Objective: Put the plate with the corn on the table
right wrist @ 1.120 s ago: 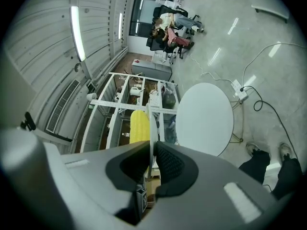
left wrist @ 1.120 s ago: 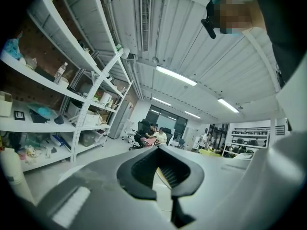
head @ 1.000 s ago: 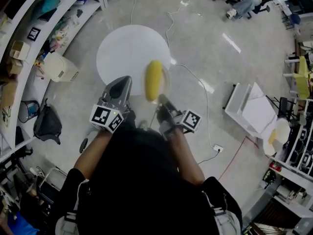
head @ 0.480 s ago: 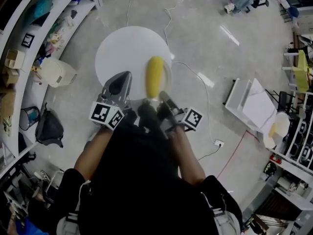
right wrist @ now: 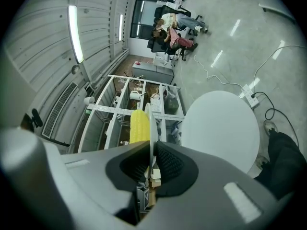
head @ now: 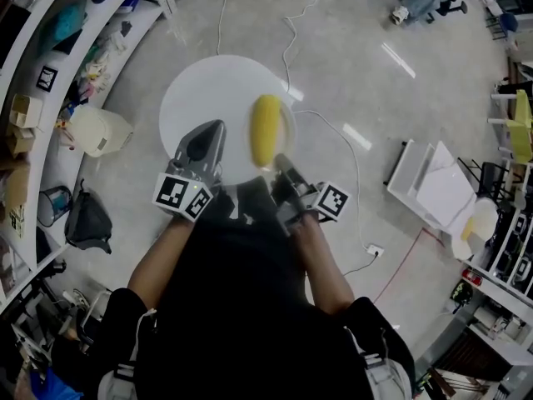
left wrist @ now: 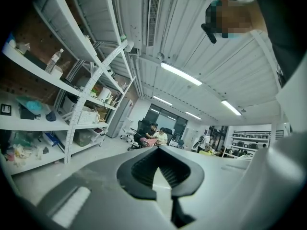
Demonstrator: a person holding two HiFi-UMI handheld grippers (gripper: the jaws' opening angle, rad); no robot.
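1. Between the pads (right wrist: 169, 163) of the right gripper (right wrist: 151, 150): the rim of the plate (right wrist: 151, 123), seen edge-on and clamped from both sides.
2. On the plate: the corn (right wrist: 139, 126), a single yellow cob lying lengthwise and pointing away from the gripper.
3. Left gripper (left wrist: 160, 164): jaws closed together with nothing in them. It is held beside the right gripper, and in the head view its tip overlaps the table (head: 208, 98).
4. Table: round, with a white top. From the head view the plate overlaps the table's right edge. The right gripper view shows the plate held in the air, apart from the top.
5. Marker cubes (head: 181, 198): one at the back of each gripper, just ahead of the person's forearms (head: 162, 257).
6. Floor (head: 375, 98): grey and glossy, with a white cable (head: 337, 136) running past the table.
7. Shelves (head: 42, 23): along the left side, crowded with small items. A white box (head: 100, 132) and a black bag (head: 83, 219) stand on the floor beside them.
8. Far end of the room: people (right wrist: 172, 23) seated on office chairs.
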